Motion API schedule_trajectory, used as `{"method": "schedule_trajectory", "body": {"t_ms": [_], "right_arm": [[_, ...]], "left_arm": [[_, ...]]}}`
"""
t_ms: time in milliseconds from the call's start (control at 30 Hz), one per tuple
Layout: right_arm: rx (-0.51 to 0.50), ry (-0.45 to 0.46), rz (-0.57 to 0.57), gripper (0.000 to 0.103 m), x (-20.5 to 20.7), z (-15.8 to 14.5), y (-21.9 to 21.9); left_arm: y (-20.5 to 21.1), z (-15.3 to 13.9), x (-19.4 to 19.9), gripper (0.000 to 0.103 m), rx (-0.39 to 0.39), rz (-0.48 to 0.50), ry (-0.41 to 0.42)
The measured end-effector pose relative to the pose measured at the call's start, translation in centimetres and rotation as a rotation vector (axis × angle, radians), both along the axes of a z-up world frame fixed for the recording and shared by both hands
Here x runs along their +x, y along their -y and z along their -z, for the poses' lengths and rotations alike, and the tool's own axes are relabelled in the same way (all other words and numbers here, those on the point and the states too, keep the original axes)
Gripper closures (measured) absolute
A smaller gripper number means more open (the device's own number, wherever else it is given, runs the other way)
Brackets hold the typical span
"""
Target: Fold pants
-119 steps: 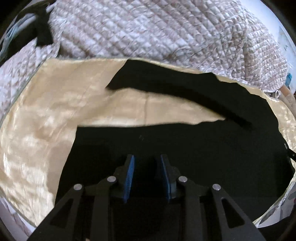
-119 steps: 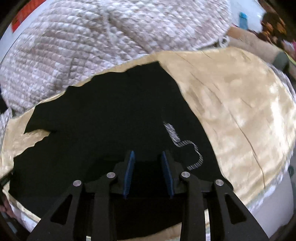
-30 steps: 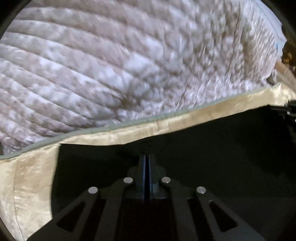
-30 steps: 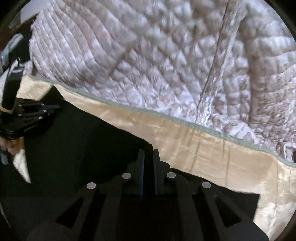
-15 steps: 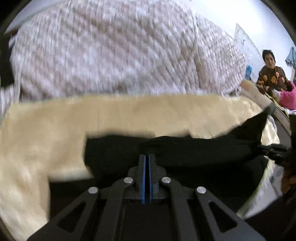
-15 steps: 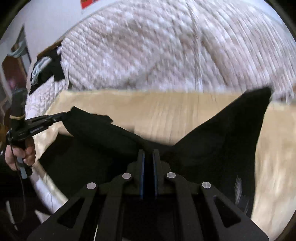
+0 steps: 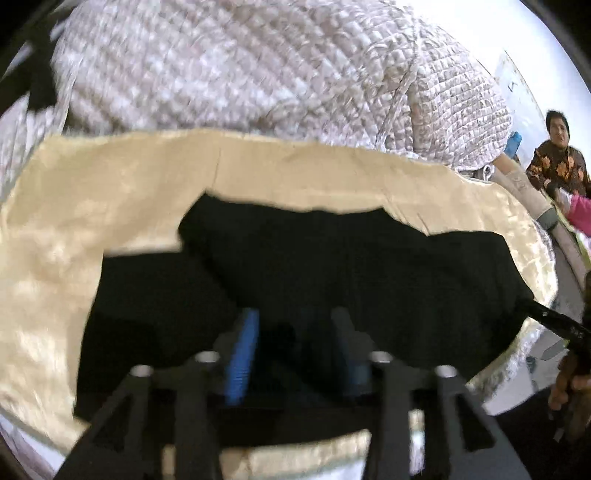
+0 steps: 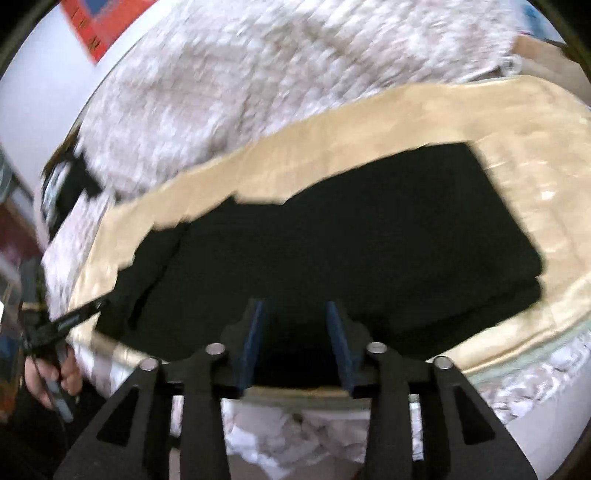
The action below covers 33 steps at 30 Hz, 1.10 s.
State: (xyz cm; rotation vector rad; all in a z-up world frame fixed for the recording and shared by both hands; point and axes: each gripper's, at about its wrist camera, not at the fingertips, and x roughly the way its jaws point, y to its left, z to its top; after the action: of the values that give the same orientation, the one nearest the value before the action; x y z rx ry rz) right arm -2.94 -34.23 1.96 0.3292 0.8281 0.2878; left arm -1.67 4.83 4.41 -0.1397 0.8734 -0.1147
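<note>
The black pants (image 7: pixel 351 266) lie folded over on a golden satin cloth (image 7: pixel 74 229), their upper layer reaching toward the near edge. My left gripper (image 7: pixel 295 339) hovers over the near edge of the pants with its jaws opening. The blue pads (image 7: pixel 242 354) stand apart and do not press on the cloth. In the right wrist view the pants (image 8: pixel 351 240) form a broad dark slab. My right gripper (image 8: pixel 295 332) is over their near edge, jaws opening too, with only dark cloth below the gap. Each view shows the other gripper at its side, the right gripper (image 7: pixel 554 321) and the left gripper (image 8: pixel 70 319).
A quilted pale blanket (image 7: pixel 258 74) is heaped behind the golden cloth. A person in a patterned top (image 7: pixel 557 162) sits at the far right. A red poster (image 8: pixel 96 26) hangs on the wall. A dark item (image 8: pixel 66 184) lies on the quilt at the left. The bed edge (image 8: pixel 498 387) runs just below the grippers.
Half a second ago both grippers were shut on the lifted pants edge and drawing it back toward the near side. Now both sets of jaws stand apart and the pants lie folded flat.
</note>
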Motion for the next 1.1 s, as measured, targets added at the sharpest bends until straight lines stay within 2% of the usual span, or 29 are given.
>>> {"method": "schedule_trajectory", "body": {"t_ms": [100,200,300,333,400,433,533,600,700,800,867,1000,1100], "right_arm": [[0.046,-0.010,0.084,0.063,0.4,0.3,1.6],[0.061,-0.020,0.122,0.063,0.5,0.8,2.5],[0.061,-0.024,0.129,0.063,0.7,1.1,2.6],[0.063,-0.025,0.128,0.063,0.7,1.2,2.6],[0.064,-0.027,0.123,0.063,0.9,1.3,2.4],[0.063,-0.025,0.125,0.063,0.8,1.3,2.4],[0.059,-0.004,0.129,0.063,0.5,1.2,2.6],[0.047,0.013,0.149,0.063,0.4,1.0,2.9],[0.070,0.022,0.166,0.063,0.3,1.0,3.5],[0.082,0.014,0.167,0.063,0.2,1.1,3.7],[0.082,0.009,0.172,0.063,-0.1,1.2,3.8],[0.081,0.005,0.185,0.063,-0.5,1.4,4.1],[0.089,-0.001,0.196,0.063,-0.8,1.6,4.5]], "left_arm": [[2.8,0.1,2.5,0.044,0.058,0.055,0.019],[5.8,1.7,5.2,0.045,0.180,0.099,0.007],[7.7,4.5,7.6,0.045,0.317,0.123,-0.041],[7.9,4.9,8.0,0.047,0.339,0.129,-0.019],[7.5,4.7,8.1,0.089,0.340,0.102,-0.002],[6.8,4.3,8.0,0.097,0.322,0.071,-0.002],[4.5,2.4,5.9,0.098,0.256,-0.023,0.065],[2.1,0.4,3.3,0.098,0.195,-0.107,0.130],[-1.7,-1.5,-0.8,0.098,0.152,-0.209,0.204],[-5.3,-1.0,-4.2,0.098,0.060,-0.293,0.195],[-6.9,0.3,-5.6,0.098,0.028,-0.335,0.168],[-8.5,3.0,-7.2,0.095,-0.058,-0.379,0.098],[-9.5,4.0,-7.4,0.093,-0.155,-0.395,0.068]]}}
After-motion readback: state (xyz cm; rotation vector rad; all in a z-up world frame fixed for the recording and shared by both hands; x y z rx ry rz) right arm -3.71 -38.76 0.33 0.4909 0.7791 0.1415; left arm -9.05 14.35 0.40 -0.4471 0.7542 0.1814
